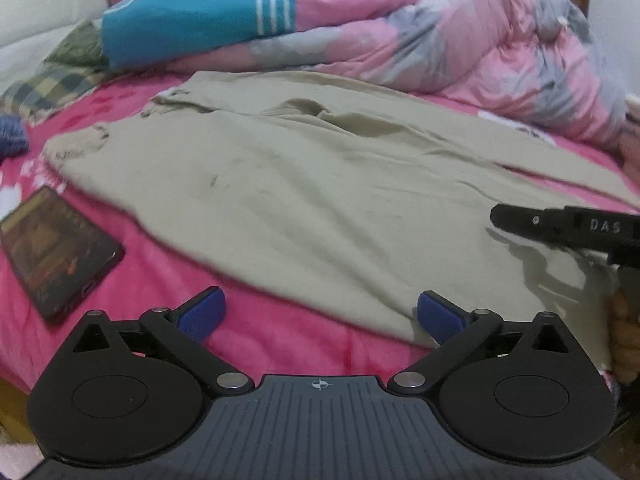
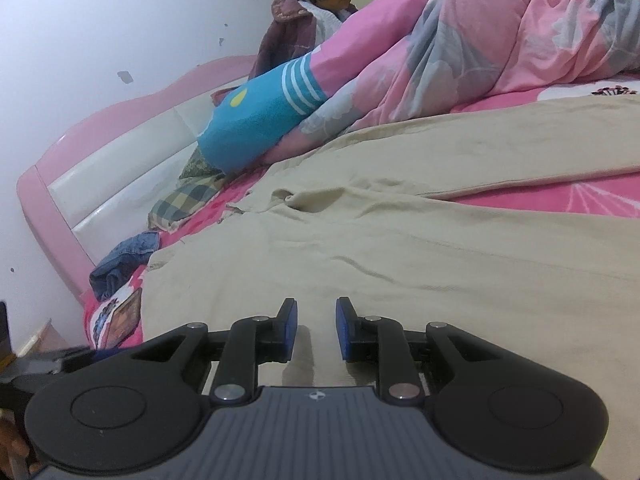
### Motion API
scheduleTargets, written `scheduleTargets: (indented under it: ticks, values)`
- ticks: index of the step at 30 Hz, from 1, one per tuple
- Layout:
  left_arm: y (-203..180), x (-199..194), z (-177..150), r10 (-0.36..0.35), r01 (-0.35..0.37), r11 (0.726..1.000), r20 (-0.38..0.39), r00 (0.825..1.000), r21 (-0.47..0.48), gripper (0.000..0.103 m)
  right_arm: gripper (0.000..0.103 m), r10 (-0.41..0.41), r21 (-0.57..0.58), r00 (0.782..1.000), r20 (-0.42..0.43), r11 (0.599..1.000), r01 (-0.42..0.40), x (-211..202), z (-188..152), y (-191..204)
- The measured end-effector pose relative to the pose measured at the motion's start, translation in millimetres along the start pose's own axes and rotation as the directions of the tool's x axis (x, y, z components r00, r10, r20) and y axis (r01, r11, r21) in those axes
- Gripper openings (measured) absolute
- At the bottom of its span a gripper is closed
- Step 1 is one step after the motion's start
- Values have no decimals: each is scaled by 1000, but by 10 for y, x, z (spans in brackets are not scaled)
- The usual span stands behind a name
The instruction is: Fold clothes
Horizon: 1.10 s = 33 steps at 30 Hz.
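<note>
Pink bed carrying beige trousers, spread flat. Left gripper gapes wide at their near edge; right gripper, narrow and empty, hovers above. Pinch hem only, not sheet.

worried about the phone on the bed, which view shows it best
The left wrist view: the phone lies whole and close on the pink sheet, beside the beige garment. The right wrist view shows only a small sliver of it, edge-on.

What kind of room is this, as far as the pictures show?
Most likely a bedroom: a beige garment lies spread on a pink bedsheet, with a padded headboard and a rumpled quilt behind.
</note>
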<state>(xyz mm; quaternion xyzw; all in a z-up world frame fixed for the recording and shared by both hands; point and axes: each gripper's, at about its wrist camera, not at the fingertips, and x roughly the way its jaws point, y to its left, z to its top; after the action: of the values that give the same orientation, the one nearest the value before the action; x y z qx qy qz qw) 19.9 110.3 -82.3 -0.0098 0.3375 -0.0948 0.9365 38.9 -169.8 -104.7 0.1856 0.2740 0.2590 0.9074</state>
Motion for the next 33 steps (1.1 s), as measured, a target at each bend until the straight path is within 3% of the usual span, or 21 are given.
scheduleTargets:
  ticks: [9,33]
  values:
    - [-20,-16,-26,-2,2,1000,14,1000,-29,103,23,-31,-32,1000,-3,999,31,19,-18,74]
    - [-23,-48,-13,13,-14,999,-9,1000,-39,103,26,-16,-28,1000,-9,999,16,24,-12,41]
